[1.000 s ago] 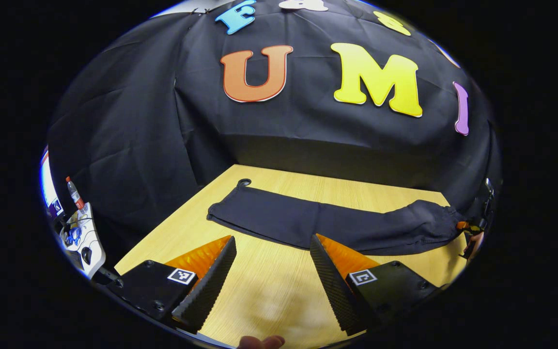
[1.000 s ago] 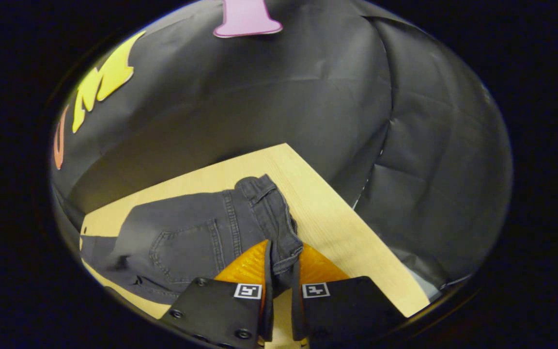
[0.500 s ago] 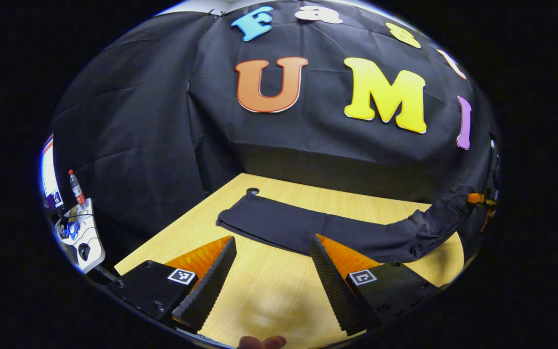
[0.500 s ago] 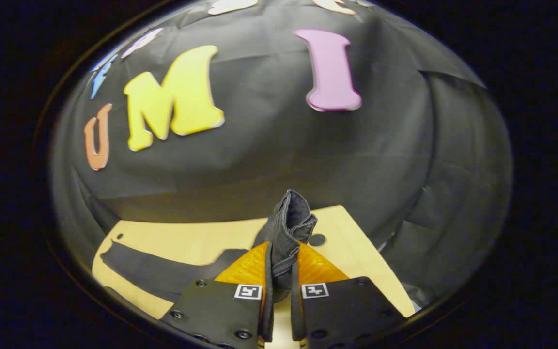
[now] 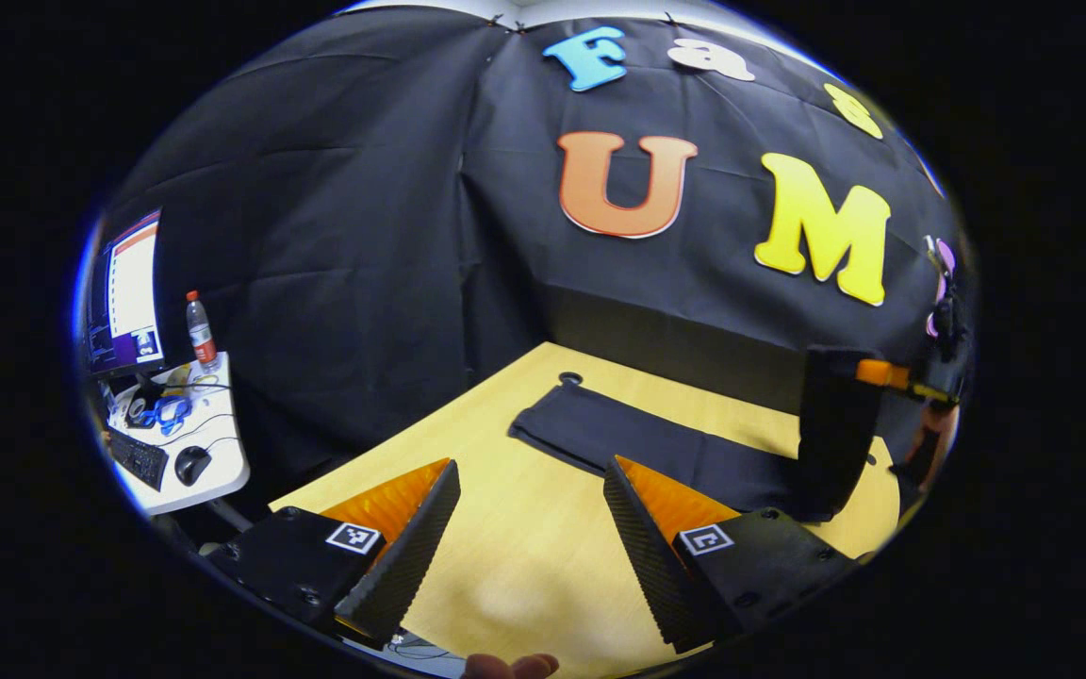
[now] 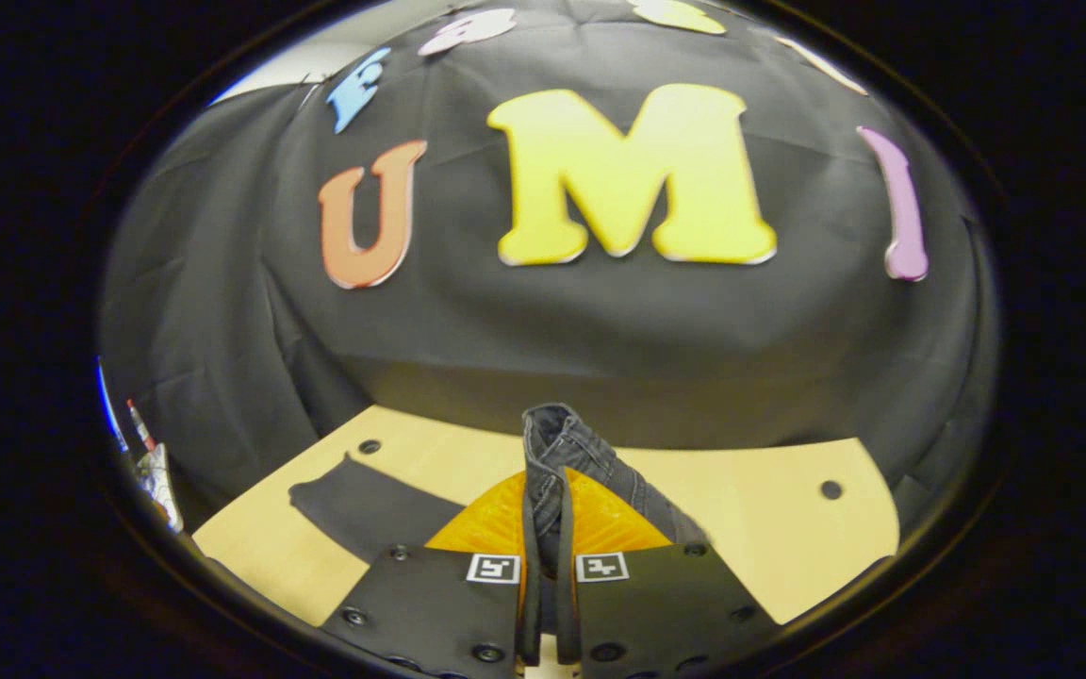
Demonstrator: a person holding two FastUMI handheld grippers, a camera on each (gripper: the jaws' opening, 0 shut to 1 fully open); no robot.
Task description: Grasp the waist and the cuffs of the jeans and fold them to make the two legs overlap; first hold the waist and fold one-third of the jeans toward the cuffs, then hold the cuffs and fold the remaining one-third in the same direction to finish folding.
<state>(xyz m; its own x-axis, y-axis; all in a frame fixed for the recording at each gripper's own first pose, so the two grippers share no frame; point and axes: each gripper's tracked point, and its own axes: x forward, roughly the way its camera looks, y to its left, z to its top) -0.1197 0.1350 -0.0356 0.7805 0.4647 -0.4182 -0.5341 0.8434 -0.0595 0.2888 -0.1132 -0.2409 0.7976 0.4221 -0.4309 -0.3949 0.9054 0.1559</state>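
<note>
Waist (image 6: 557,443) lifted higher in right gripper (image 6: 543,528).

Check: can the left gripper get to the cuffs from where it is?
Probably yes. The left gripper is open over bare table, and the cuffs lie flat just ahead with nothing between. The right gripper holds the waist up, well aside.

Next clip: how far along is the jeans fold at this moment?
Done: the jeans lie as one narrow strip on the table, legs apparently overlapped. In hand: the right tongs are shut on the waist, lifted off the table. Left: laying it toward the cuffs, then the cuff fold; the left tongs are open.
</note>
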